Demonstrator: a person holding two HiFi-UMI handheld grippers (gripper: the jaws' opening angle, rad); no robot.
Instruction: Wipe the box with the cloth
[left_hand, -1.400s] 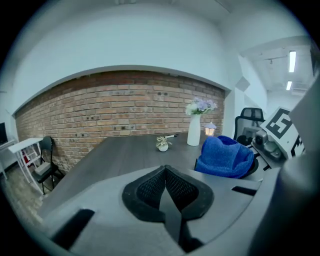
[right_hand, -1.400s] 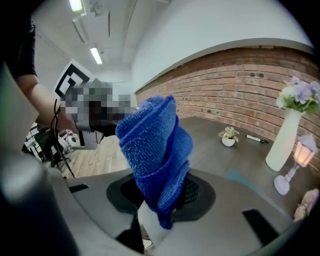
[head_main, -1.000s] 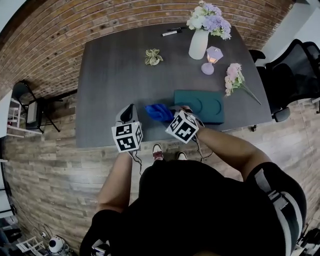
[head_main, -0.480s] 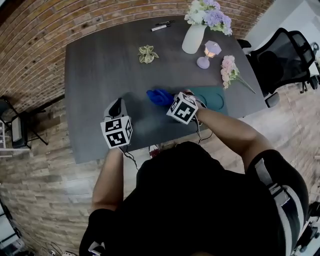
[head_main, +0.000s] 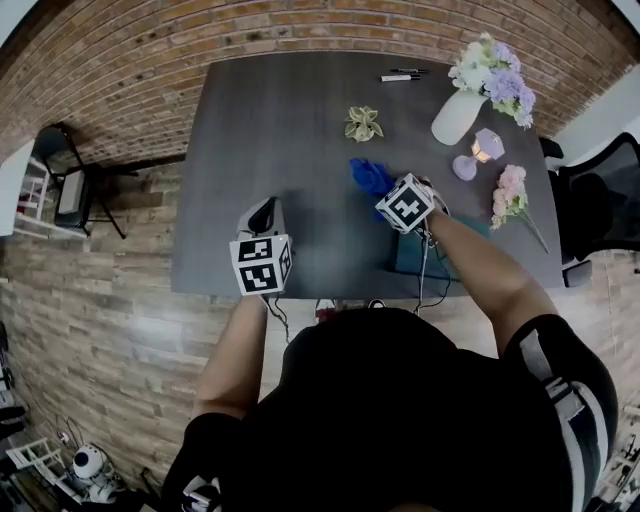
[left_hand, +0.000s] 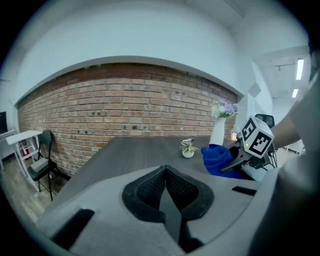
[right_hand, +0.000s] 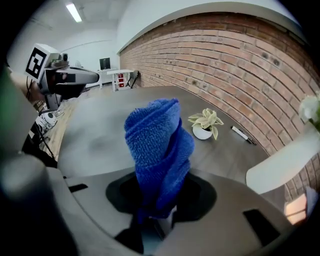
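No words, brands or numbers can be read anywhere. Only black-and-white square patterns show, on the near-left cube of the left gripper and the right cube of the right gripper.

Beyond the right hand-held gripper, 1 small potted plant on the dark tabletop; farther right, 1 white vase, 1 glowing purple lamp, pink flowers lying flat.

Bright blue cloth; dark teal box; charcoal-grey bench; white vase; lilac and cream flowers; red-brown brick wall with pale mortar lines; pale green plant.
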